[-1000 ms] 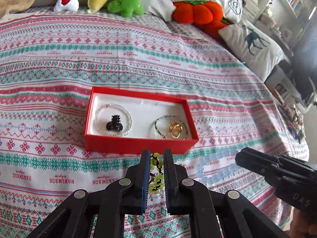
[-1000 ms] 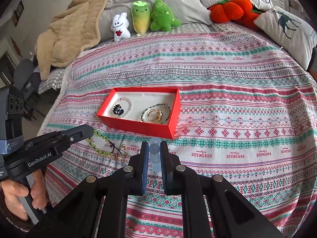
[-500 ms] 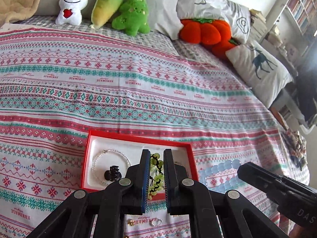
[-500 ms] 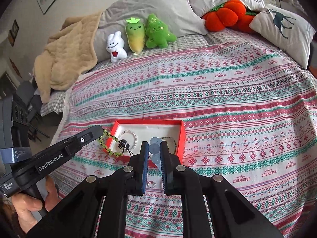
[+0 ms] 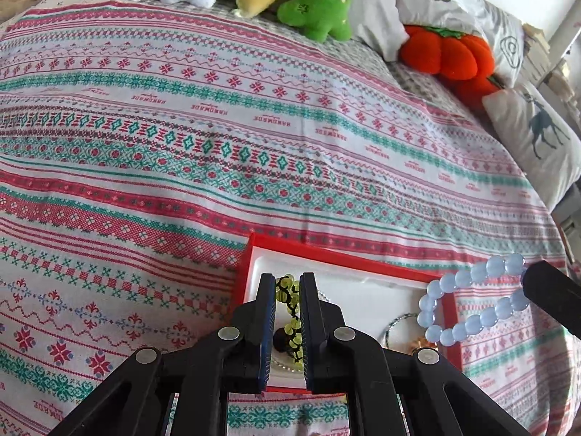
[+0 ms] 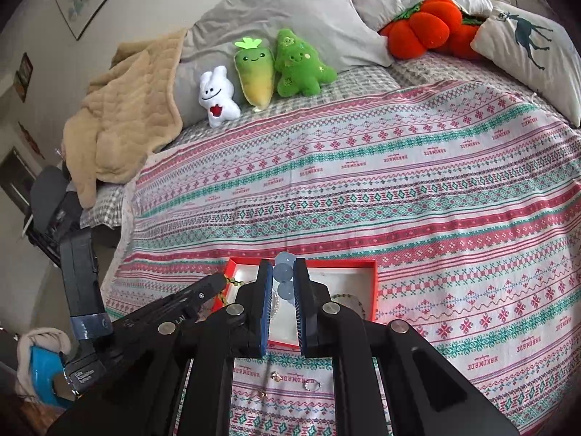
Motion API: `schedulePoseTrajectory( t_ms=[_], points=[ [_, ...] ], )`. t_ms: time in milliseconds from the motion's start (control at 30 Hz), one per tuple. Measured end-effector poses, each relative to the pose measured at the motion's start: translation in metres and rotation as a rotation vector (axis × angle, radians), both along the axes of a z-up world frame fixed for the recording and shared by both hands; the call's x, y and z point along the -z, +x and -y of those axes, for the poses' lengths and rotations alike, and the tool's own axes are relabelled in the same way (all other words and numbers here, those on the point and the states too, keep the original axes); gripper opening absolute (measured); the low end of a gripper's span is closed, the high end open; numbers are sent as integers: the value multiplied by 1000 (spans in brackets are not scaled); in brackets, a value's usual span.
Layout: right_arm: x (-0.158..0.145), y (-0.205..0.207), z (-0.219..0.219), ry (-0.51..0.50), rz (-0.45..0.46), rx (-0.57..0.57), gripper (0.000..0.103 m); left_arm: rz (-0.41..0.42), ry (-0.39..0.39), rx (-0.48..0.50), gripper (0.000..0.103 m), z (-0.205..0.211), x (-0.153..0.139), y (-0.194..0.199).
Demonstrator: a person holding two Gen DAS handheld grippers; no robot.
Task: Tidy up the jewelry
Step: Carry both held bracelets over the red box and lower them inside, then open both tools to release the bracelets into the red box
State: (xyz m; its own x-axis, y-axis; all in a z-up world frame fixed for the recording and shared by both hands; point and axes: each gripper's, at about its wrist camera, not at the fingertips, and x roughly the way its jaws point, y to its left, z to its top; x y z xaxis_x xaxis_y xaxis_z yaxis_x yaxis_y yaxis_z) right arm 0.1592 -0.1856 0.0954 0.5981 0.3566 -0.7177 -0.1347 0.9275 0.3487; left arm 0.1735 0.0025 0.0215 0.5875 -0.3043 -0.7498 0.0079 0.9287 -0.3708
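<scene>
A red jewelry box [image 5: 250, 250] with a white lining lies on the patterned bedspread; it also shows in the right wrist view [image 6: 374, 287]. My left gripper [image 5: 286, 283] is shut on a green bead bracelet [image 5: 288, 321] and holds it above the box's left part. My right gripper [image 6: 283, 272] is shut on a pale blue bead bracelet [image 6: 283, 276], which hangs over the box's right side in the left wrist view [image 5: 468, 305]. A dark bead bracelet and gold piece [image 5: 406, 330] lie in the box. Small rings [image 6: 312, 385] lie on the bedspread before the box.
Plush toys [image 6: 276, 65], an orange pumpkin cushion [image 6: 425, 25], pillows [image 6: 530, 47] and a beige blanket [image 6: 120, 109] lie at the bed's far end. The bed's left edge [image 6: 123, 218] drops off beside a dark chair.
Both grippers have lifted their bracelets off the bedspread and carried them forward over the red box. The box now lies directly under the fingertips.
</scene>
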Motion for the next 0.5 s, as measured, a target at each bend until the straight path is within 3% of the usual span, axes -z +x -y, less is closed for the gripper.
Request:
schedulePoseTrajectory(
  t_ms=[233, 500],
  points=[
    [20, 11, -17, -41, -26, -43, 12, -9, 49, -3, 8, 0, 6, 1],
    [55, 22, 1, -139, -103, -8, 12, 5, 111, 16, 8, 6, 3, -2]
  ],
)
